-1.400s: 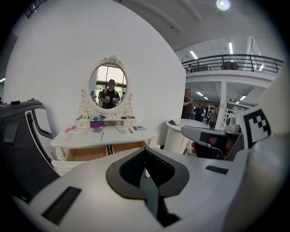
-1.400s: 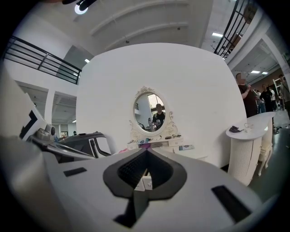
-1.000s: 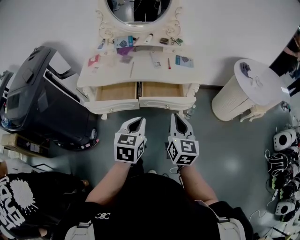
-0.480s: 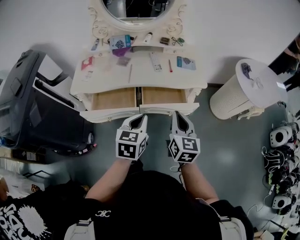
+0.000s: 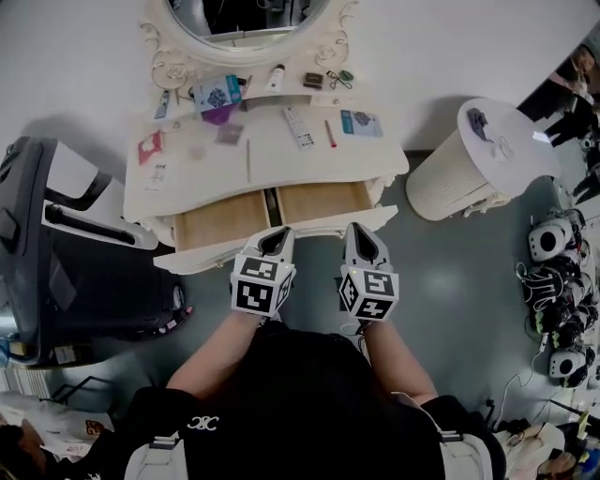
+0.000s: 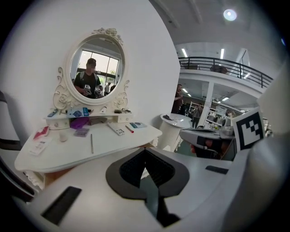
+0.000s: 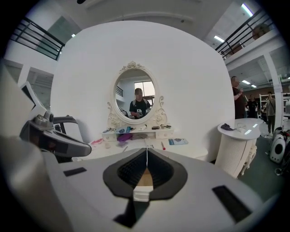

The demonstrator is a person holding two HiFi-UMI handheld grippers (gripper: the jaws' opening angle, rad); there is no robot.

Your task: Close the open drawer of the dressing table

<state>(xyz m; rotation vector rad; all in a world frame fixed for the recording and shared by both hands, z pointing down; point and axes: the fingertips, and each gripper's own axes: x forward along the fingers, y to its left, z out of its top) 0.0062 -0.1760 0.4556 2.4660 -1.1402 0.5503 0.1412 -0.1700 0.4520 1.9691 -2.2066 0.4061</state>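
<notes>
The white dressing table stands against the wall with two wooden drawers pulled out side by side, the left drawer and the right drawer. My left gripper is shut and empty, its tip at the white front near where the two drawers meet. My right gripper is shut and empty too, its tip at the right drawer's front. I cannot tell whether either tip touches. In the left gripper view the left gripper points over the tabletop. Below the right gripper shows a bit of the drawer.
Small items lie scattered on the tabletop under the oval mirror. A round white wicker stool stands right of the table. A black chair sits close on the left. Several helmets lie on the floor far right.
Both grippers have moved forward, from the floor short of the table up to the drawer fronts. Both drawers stay pulled out.
</notes>
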